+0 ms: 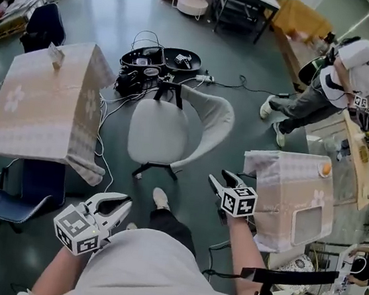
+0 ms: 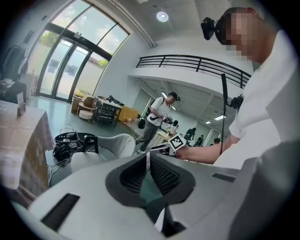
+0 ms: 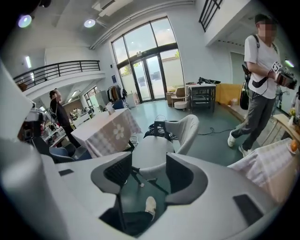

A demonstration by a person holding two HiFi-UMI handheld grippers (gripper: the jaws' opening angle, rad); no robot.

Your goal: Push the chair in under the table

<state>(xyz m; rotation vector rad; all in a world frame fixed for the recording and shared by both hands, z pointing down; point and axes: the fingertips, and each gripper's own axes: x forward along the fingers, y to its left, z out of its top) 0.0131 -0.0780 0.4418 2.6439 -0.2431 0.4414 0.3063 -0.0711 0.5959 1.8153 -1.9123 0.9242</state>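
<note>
so the grey chair (image 1: 159, 128), padded seat, curved shell back, black star base, sits out on the smooth green floor (image 1: 241, 117) between the cloth-draped left surface (image 1: 40, 102) and right surface (image 1: 293, 183), under neither, left gripper (image 2: 147, 161) pinched together on nothing, right gripper (image 3: 149, 171) spread apart, empty

The green floor (image 1: 115, 1) carries a grey chair (image 1: 158, 130), with a cloth-covered desk (image 1: 40, 99) at its left and a second desk (image 1: 293, 190) at its right. Black baskets and cables (image 1: 151, 63) lie just behind the chair.
</note>
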